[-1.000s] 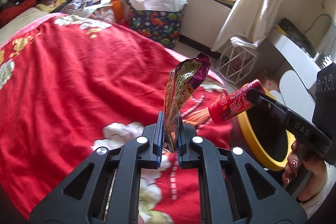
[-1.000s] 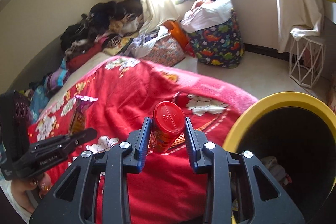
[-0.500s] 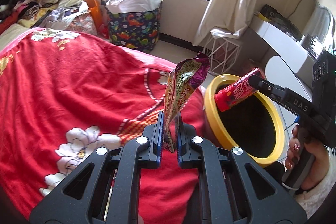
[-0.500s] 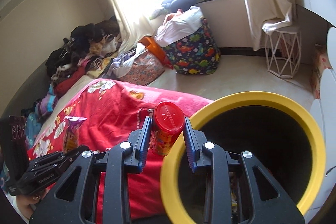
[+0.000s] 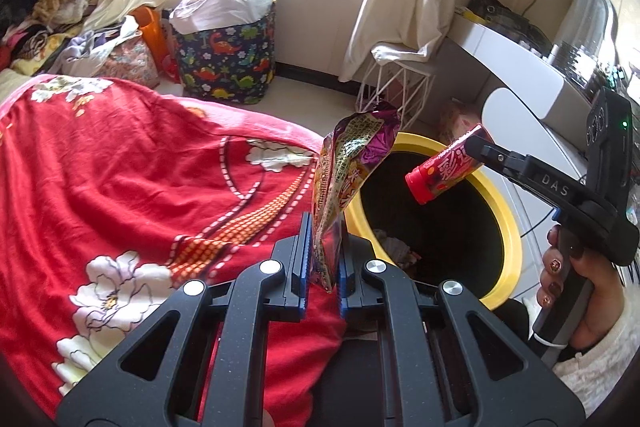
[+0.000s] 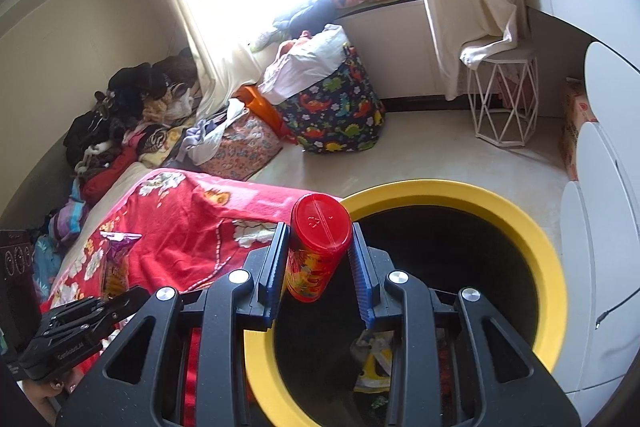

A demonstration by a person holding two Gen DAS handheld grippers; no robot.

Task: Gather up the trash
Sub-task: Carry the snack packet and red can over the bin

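My left gripper is shut on a purple and yellow snack wrapper, held upright over the bed's edge beside the yellow-rimmed trash bin. My right gripper is shut on a red candy tube with a red cap, held over the bin's rim. The tube and right gripper also show in the left wrist view, above the bin's mouth. The wrapper shows at the left of the right wrist view. Some trash lies at the bin's bottom.
A red floral blanket covers the bed left of the bin. A dinosaur-print bag, a white wire stool and white furniture stand on the floor around it. Clothes are piled by the wall.
Both grippers have swung right from over the bed toward the bin. The tube now hangs over the bin's opening and the wrapper is at its rim.
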